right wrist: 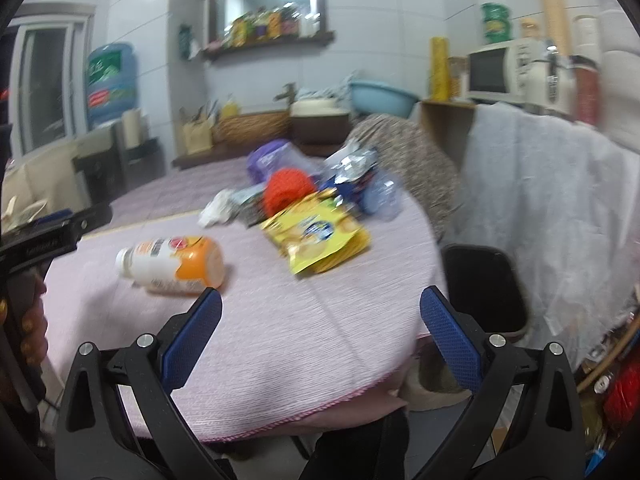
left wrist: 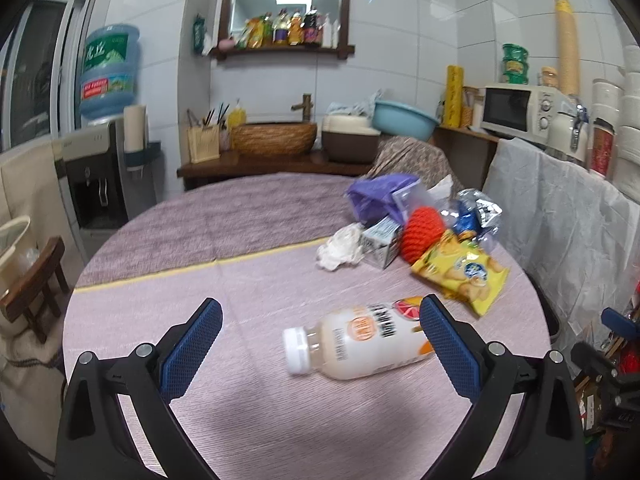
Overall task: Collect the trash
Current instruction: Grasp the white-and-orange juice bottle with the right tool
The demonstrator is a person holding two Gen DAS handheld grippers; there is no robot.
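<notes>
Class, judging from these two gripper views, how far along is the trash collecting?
Nothing looks collected yet. Both the left gripper and the right gripper are open and empty. The drink bottle lies on its side on the table, between the left fingers. The yellow snack bag, crumpled tissue and the other wrappers remain.

A round worktop point(left wrist: 200, 280) under a pale purple cloth carries a drink bottle point(left wrist: 356, 344) lying on its side near the front edge. Toward the far right edge sit a yellow snack bag point(left wrist: 464, 272), crumpled tissue point(left wrist: 340, 246), a small carton point(left wrist: 382, 242) and wrappers point(left wrist: 476, 210).
</notes>
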